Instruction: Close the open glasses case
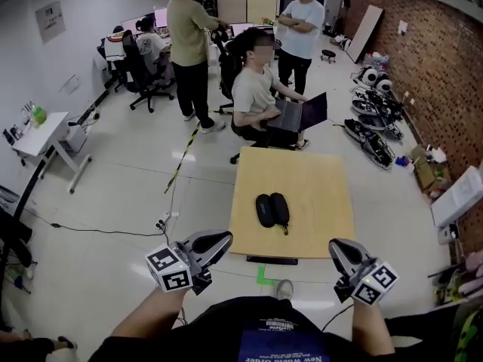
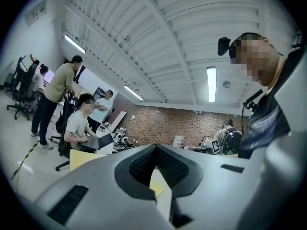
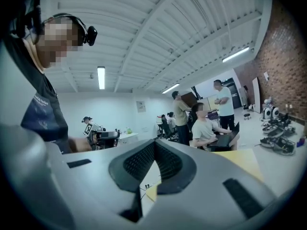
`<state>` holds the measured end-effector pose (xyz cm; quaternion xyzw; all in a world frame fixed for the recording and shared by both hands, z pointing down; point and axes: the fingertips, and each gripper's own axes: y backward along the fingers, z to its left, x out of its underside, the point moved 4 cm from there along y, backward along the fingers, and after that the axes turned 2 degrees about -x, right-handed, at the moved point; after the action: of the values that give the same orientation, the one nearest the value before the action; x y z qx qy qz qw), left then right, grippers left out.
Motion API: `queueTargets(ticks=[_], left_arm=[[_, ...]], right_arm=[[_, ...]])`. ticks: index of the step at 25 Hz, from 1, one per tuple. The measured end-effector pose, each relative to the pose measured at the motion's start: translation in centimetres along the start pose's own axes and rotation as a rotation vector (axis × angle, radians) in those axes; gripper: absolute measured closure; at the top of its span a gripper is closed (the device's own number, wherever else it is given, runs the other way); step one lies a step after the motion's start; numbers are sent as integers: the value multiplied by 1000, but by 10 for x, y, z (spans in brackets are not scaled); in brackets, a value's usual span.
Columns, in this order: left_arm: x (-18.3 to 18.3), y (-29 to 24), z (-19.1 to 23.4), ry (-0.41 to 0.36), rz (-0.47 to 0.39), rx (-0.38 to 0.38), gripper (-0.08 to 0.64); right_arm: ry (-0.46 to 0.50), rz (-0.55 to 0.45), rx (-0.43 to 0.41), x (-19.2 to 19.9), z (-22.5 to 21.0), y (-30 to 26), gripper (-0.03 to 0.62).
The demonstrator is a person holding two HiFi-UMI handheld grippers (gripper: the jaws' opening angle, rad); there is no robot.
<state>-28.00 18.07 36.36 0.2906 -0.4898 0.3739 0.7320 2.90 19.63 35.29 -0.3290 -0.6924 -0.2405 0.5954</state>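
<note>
The case [image 1: 272, 210] lies open at the middle of the bench [image 1: 317, 187]. The left tool [image 1: 219, 241] and right tool [image 1: 338, 249], both closed and empty, hover by its near corners, apart from the case.

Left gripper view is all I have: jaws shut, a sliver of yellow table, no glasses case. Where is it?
Observer: In the head view the glasses case lies open near the middle of the table, halves side by side.
Operator: Is either gripper on it?
Observer: No, the left gripper and right gripper are both at the table's near edge, apart from it.
Operator: Right one empty?
Observer: Yes, the right gripper view shows its jaws shut on nothing.
</note>
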Motion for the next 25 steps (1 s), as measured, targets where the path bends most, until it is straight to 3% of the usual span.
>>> queueTargets(ticks=[5,10,13,19,25], left_arm=[[4,-68,30,-10,29,-95,563],[26,-143,60,77,73,-219,563],[39,-177,84,111,105,-293,563],[65,-210,139,162,184,-368,563],[114,-233,207,213,333,-353,561]], right_arm=[[29,-1,-103,-12,-90,-32,607],[25,20,-219,-29,-177,-55,607],[27,18,-246,-34,-221,-66,607],[19,33,-201,-28,-268,-79,607],[-19,71,-74,-11,-285,-87,607]])
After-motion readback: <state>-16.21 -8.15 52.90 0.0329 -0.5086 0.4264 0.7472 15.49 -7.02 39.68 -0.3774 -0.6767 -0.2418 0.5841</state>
